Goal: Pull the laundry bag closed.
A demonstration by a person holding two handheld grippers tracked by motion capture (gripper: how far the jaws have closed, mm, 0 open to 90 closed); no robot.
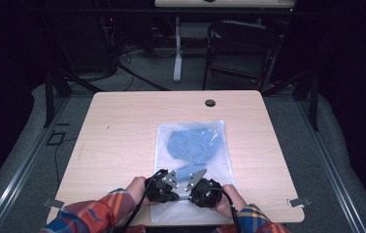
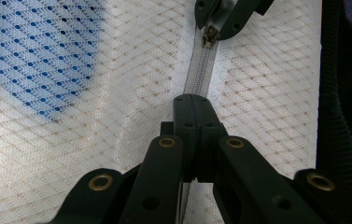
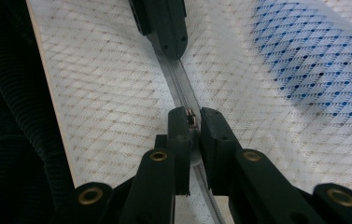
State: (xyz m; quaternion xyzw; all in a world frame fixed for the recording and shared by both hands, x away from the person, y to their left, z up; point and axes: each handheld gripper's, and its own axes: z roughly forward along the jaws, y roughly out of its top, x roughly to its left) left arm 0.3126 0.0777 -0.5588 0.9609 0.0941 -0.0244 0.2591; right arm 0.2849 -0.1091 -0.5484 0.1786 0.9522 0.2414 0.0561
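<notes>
A white mesh laundry bag (image 1: 192,145) lies flat on the light wooden table (image 1: 117,131), its near edge at the table's front, with a blue garment (image 1: 192,144) showing through the mesh in the far half. No brand, label or readable writing shows on the bag, the table or the grippers.

At the bag's near end, the left gripper (image 2: 193,103) has its 2 jaws pressed together on the grey zipper tape (image 2: 200,70), pinching the tape and mesh between the pads.

Just beside it, the right gripper (image 3: 191,116) faces the left along the same zipper line; its 2 jaws are clamped on the small metal zipper pull (image 3: 191,117), which sits between the pads.

In the high view both grippers sit close together over the bag's near edge, held by hands in plaid sleeves (image 1: 98,213).
</notes>
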